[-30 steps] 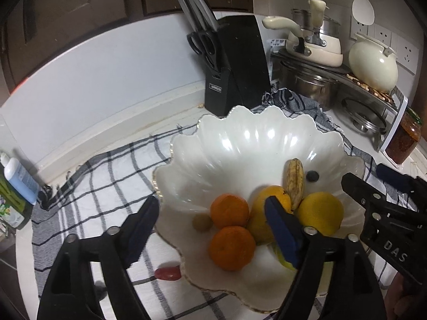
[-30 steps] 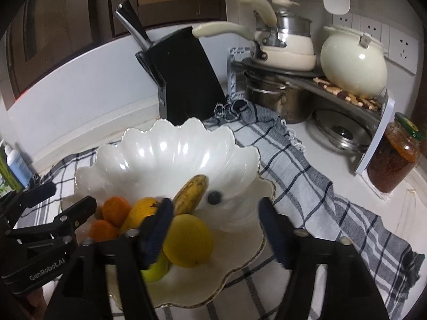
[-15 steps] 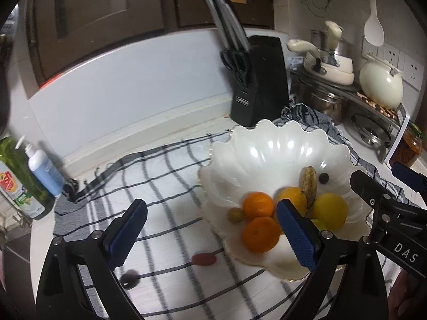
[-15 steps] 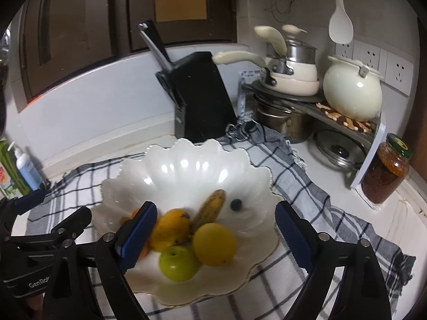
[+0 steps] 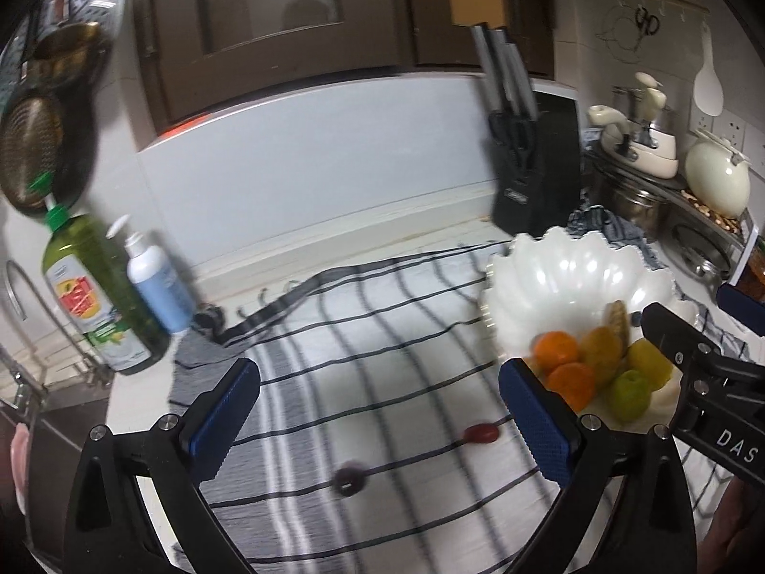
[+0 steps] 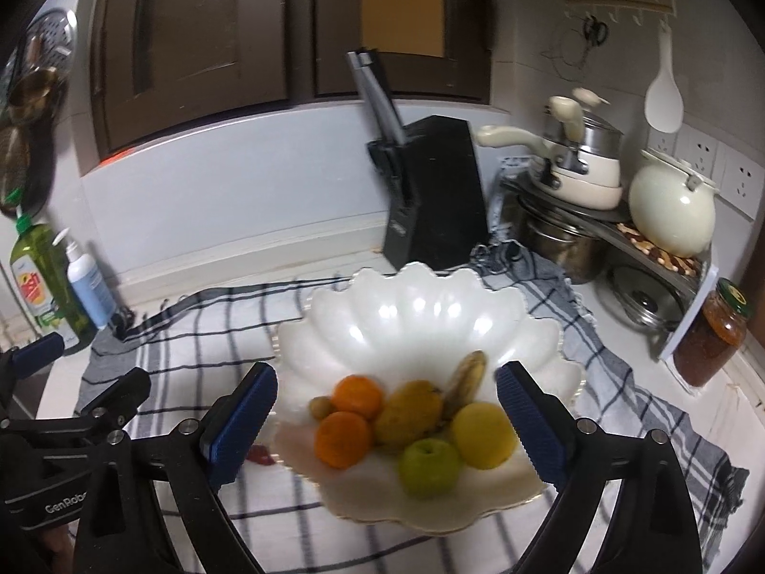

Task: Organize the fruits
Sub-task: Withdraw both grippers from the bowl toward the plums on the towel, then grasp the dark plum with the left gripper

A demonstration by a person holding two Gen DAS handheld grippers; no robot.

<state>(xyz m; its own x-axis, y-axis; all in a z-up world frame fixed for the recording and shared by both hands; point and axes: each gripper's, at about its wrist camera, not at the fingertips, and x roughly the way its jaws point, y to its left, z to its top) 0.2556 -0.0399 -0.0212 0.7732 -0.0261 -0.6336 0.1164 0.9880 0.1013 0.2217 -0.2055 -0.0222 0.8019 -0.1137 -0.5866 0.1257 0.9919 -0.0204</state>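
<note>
Checked cloth (image 5: pixel 382 349), fruit bowl (image 6: pixel 420 315) beyond open jaws

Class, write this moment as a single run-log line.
left tool: open, empty | right tool: open, empty | bowl: fruit inside | cloth: two small fruits loose

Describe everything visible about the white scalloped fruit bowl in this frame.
The white bowl is glossy, ceramic-looking, shaped like an open shell with a scalloped, fluted rim that seems edged in faint gold. It sits upright on the checked cloth, in front of the black knife block. Its back half is bare; the fruit is piled at the near side: two oranges, a mango-like fruit, a spotted banana, a yellow fruit, a green apple and a small olive-coloured fruit. Neither gripper touches it.
</note>
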